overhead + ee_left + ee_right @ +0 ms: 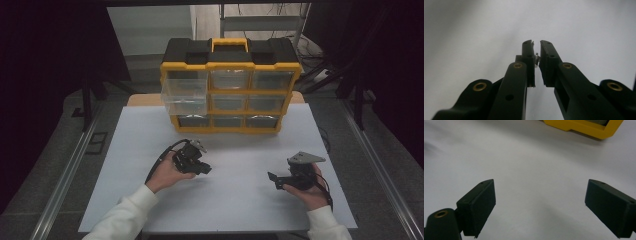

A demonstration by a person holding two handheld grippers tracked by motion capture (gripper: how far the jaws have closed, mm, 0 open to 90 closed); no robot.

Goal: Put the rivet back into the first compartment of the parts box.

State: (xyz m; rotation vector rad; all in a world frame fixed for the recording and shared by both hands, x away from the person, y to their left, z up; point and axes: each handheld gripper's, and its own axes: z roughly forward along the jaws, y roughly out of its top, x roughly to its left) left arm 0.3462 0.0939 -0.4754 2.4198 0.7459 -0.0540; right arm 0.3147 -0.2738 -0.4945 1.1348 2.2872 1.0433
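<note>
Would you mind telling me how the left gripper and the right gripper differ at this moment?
The left gripper has its jaws nearly together, pinching a small silvery part; the right gripper has its jaws wide apart with nothing between them. In the high view the left one sits nearer the organizer than the right one. Both are hand-held over the white table.

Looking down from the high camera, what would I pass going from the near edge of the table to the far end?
Near to far: the person's sleeves, then the left gripper and right gripper about level, bare white table, the yellow drawer organizer with one clear drawer pulled out.
</note>
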